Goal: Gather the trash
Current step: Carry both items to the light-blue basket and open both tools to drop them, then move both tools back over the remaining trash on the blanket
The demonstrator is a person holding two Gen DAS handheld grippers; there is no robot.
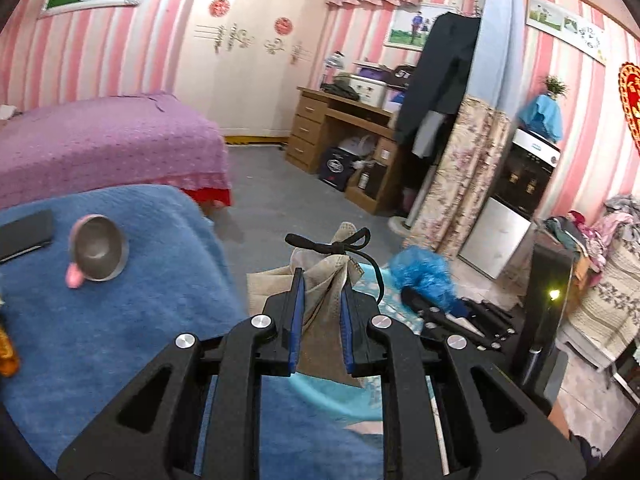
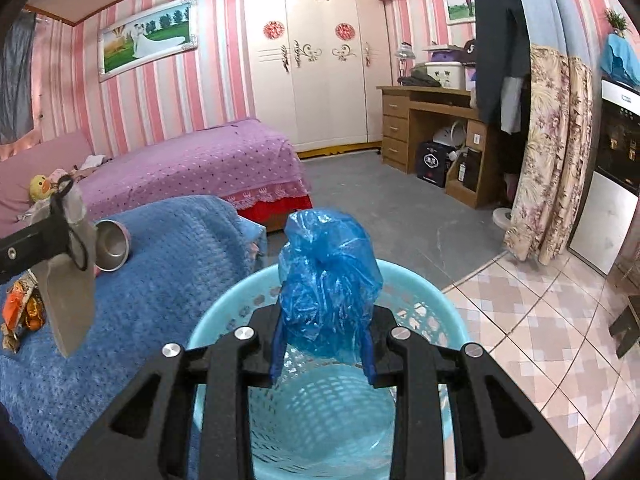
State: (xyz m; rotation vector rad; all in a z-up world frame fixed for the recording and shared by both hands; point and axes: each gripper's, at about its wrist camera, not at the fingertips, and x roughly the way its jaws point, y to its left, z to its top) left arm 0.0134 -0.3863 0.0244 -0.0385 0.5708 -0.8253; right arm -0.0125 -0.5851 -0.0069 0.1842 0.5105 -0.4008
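While over the light-blue basket (image 2: 436,292), right gripper (image 2: 323,354) fingers clamp blue bag (image 2: 326,276); left gripper (image 1: 322,328) pinches mask (image 1: 326,280), perhaps; metal cup (image 1: 98,250) beside.

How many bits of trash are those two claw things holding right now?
2. A grey face mask is pinched in the left gripper, beside the blue blanket. A crumpled blue plastic bag is in the right gripper, above the light blue basket.

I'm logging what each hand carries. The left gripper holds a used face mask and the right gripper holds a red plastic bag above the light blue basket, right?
Not quite: the plastic bag in the right gripper is blue, as the right wrist view shows. The rest stands: left gripper, face mask, basket.
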